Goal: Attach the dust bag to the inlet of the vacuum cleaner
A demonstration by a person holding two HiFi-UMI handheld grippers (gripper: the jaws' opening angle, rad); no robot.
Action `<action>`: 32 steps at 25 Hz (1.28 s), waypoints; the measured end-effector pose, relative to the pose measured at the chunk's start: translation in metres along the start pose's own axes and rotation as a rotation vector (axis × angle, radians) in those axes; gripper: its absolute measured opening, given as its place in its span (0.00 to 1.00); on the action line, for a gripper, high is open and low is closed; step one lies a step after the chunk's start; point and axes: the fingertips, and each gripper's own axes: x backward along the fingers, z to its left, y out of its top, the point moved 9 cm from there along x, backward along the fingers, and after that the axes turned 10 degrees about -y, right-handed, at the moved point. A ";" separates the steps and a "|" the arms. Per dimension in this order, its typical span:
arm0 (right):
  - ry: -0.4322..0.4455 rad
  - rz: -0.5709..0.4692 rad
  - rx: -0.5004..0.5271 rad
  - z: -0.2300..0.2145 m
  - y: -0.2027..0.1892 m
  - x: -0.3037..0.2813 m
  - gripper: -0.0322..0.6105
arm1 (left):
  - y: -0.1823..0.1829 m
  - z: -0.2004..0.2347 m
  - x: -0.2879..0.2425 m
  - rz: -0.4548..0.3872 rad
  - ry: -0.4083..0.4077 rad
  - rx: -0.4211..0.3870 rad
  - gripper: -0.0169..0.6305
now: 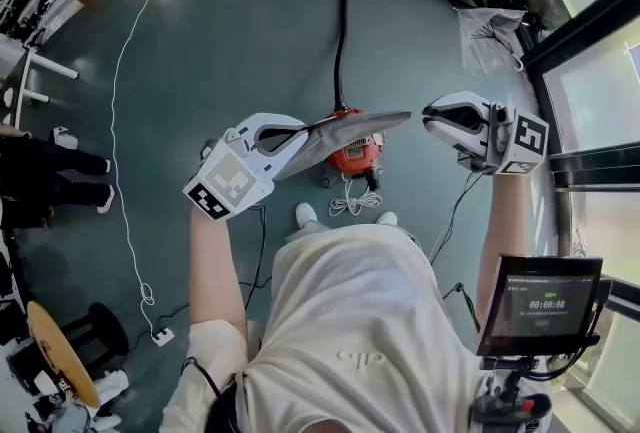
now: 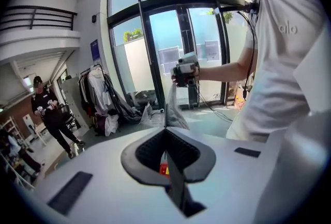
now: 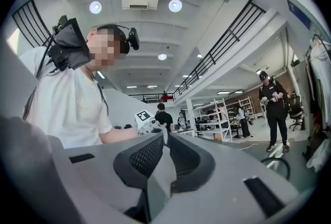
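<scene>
A grey dust bag (image 1: 350, 129) is stretched flat between my two grippers, above a red vacuum cleaner (image 1: 357, 157) that stands on the floor. My left gripper (image 1: 290, 143) is shut on the bag's left end. My right gripper (image 1: 428, 117) meets the bag's pointed right end and is shut on it. In the left gripper view the dust bag (image 2: 173, 109) runs edge-on from the left gripper (image 2: 165, 131) to the right gripper (image 2: 184, 70), and a red bit of the vacuum cleaner (image 2: 163, 169) shows through the jaws. In the right gripper view the bag (image 3: 158, 176) lies between the right gripper's (image 3: 166, 136) pads.
The vacuum's black hose (image 1: 341, 31) curls away across the floor, and its white cord (image 1: 350, 202) lies coiled by my shoes (image 1: 306, 215). A long white cable (image 1: 122, 121) runs at left near a bystander (image 1: 45, 173). A screen (image 1: 540, 301) hangs at right beside glass doors (image 1: 590, 71).
</scene>
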 end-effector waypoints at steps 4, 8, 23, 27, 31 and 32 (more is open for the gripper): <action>-0.035 0.143 0.173 -0.004 0.005 -0.047 0.09 | -0.006 0.001 -0.007 0.123 0.030 -0.042 0.04; 0.023 0.323 0.319 0.001 -0.001 -0.087 0.09 | -0.006 -0.004 -0.011 0.162 0.023 -0.080 0.04; 0.216 0.610 0.390 0.014 -0.034 -0.106 0.16 | 0.003 -0.021 -0.020 0.114 -0.032 -0.124 0.04; 0.214 0.599 0.382 0.019 -0.044 -0.105 0.16 | 0.003 -0.023 -0.023 0.103 -0.040 -0.125 0.04; 0.232 0.598 0.422 0.027 -0.049 -0.110 0.15 | 0.004 -0.025 -0.028 0.111 -0.061 -0.175 0.04; 0.232 0.607 0.431 0.027 -0.049 -0.110 0.15 | 0.004 -0.025 -0.028 0.115 -0.070 -0.183 0.04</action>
